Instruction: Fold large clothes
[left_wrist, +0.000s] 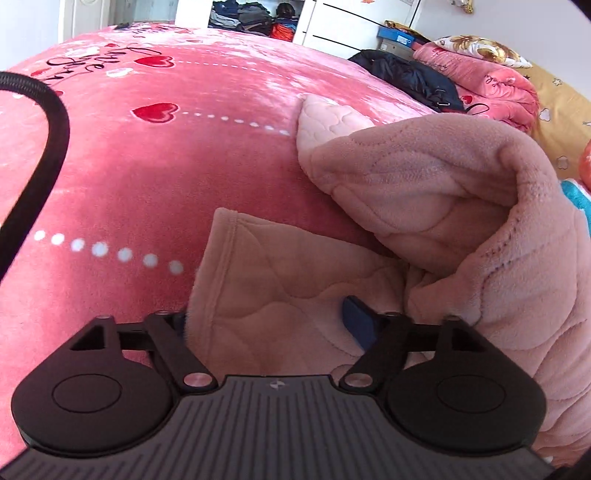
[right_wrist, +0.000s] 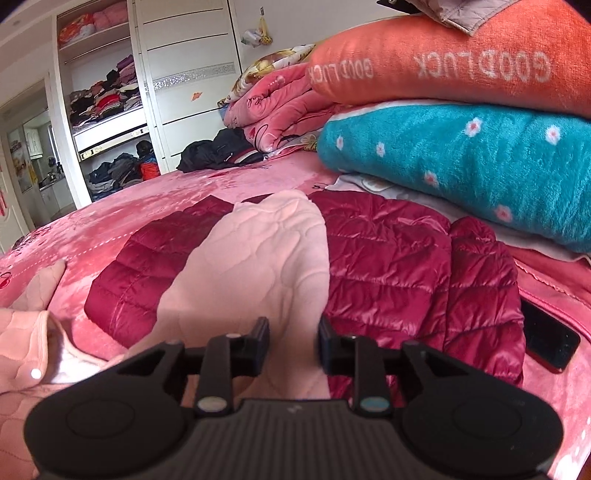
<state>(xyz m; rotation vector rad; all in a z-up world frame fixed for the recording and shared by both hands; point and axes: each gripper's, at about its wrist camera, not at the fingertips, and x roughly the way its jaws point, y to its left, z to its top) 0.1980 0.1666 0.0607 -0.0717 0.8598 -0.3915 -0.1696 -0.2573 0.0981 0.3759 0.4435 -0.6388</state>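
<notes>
A pale pink quilted fleece garment (left_wrist: 424, 206) lies on a bed covered by a plush rose-pink blanket (left_wrist: 147, 177) printed with red hearts, white dotted lines and script. The fleece is soft and napped, stitched in wavy scalloped lines, with a thick rolled hem. In the left wrist view one sleeve (left_wrist: 266, 288) lies flat, its long axis running from the tongs up toward the square stitched cuff, while the body of the garment is bunched into a tall rounded fold to the right, a pointed tip reaching away up the bed. The left tongs (left_wrist: 273, 321) stand wide, their fingers on either side of that sleeve and not pressing it. In the right wrist view another long sleeve (right_wrist: 251, 266) stretches straight away from the tongs, lying across a glossy crimson puffer jacket (right_wrist: 388, 266) with horizontal quilting. The right tongs (right_wrist: 293, 343) stand partly apart just above this sleeve, gripping nothing. To the right sit stacked folded blankets, a teal one (right_wrist: 480, 162) with small flowers beneath an orange one (right_wrist: 461, 66) lettered GOOD LUCK, and a dark phone (right_wrist: 546, 339) lies beside the jacket.
</notes>
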